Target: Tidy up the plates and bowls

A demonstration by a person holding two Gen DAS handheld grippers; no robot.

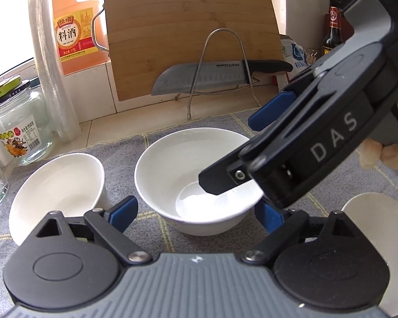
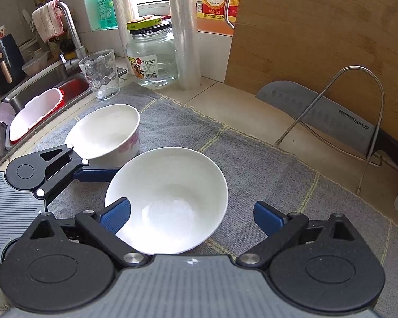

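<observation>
right wrist view: right gripper (image 2: 192, 216) hanging wide open, nothing gripped, left pad inside the plain white bowl (image 2: 169, 198) on the grey mat (image 2: 265, 164); left gripper (image 1: 196, 212) also open (second bowl (image 2: 111, 135) beside).

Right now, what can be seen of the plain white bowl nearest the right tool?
The plain white bowl is glossy, ceramic-looking, empty and upright on the grey checked cloth. The open right tool straddles its near rim, one blue pad inside, not gripping. A pink-patterned bowl stands just behind it.
</observation>
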